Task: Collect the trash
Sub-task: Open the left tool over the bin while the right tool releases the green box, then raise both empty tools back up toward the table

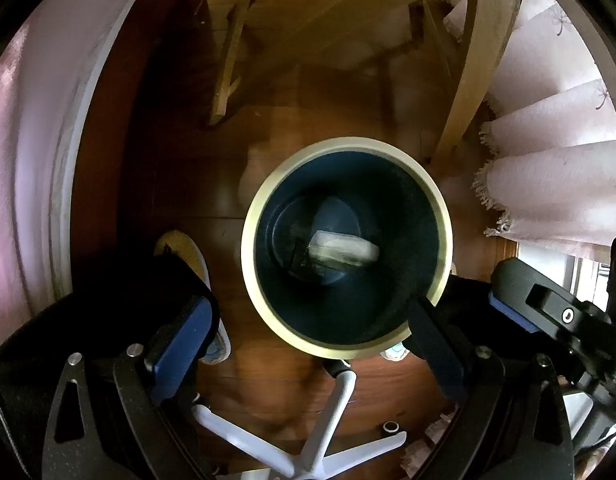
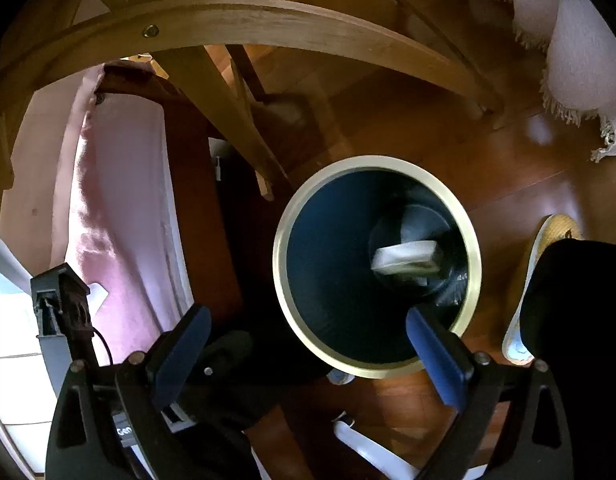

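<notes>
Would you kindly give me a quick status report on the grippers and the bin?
Left gripper open, empty. Right gripper open, empty. Clear packet lying inside bin. Nothing blocking bin mouth.

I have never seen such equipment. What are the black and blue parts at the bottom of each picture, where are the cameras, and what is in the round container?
A person holds one hand tool in each hand; each tool is a two-finger gripper with a camera looking forward along its fingers. One picture comes from the left gripper, the other from the right gripper. The black arms with blue pads are the fingers. Both grippers are open and hold nothing.

Both cameras look down into a dark bin with a pale rim, standing on a wooden floor. At its bottom lies a whitish piece of trash, blurred, perhaps a packet. Around it are a wooden chair, a white chair base, a fringed cloth and a shoe.
</notes>
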Motion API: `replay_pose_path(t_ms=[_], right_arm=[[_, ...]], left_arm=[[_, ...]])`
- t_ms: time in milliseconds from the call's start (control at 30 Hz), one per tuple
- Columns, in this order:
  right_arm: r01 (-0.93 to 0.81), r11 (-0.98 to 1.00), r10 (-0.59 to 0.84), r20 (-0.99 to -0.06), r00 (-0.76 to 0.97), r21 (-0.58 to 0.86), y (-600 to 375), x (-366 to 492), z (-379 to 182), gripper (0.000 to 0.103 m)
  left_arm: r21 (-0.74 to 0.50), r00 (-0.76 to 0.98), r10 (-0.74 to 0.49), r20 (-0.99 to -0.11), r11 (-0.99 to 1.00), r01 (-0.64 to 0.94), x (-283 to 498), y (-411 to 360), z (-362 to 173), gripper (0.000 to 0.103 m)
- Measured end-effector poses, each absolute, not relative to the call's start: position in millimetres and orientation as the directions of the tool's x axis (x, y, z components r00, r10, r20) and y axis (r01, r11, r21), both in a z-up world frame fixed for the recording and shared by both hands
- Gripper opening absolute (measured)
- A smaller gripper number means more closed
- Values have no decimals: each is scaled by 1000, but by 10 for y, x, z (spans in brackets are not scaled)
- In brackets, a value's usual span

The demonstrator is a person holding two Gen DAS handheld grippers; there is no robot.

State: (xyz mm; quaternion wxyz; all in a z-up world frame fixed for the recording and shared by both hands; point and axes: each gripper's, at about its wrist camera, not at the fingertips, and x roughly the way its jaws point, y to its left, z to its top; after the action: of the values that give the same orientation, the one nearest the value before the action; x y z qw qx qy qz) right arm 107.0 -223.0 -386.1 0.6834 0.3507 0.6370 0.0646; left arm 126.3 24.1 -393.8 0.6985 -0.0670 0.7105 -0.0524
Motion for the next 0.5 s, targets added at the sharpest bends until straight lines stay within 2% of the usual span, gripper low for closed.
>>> replay_pose_path(t_ms=[300,500], right_arm=[[343,769,510,-841,181,540,-2209,1054,-3815,99],[275,833,438,-876,204,481,-2197,972,-3660,99]], left_arm=[[-176,8,-175,-984,984,-37,1246,319,-3876,98],[-163,35,-162,-986,986,-22,1171,353,-3763,98]])
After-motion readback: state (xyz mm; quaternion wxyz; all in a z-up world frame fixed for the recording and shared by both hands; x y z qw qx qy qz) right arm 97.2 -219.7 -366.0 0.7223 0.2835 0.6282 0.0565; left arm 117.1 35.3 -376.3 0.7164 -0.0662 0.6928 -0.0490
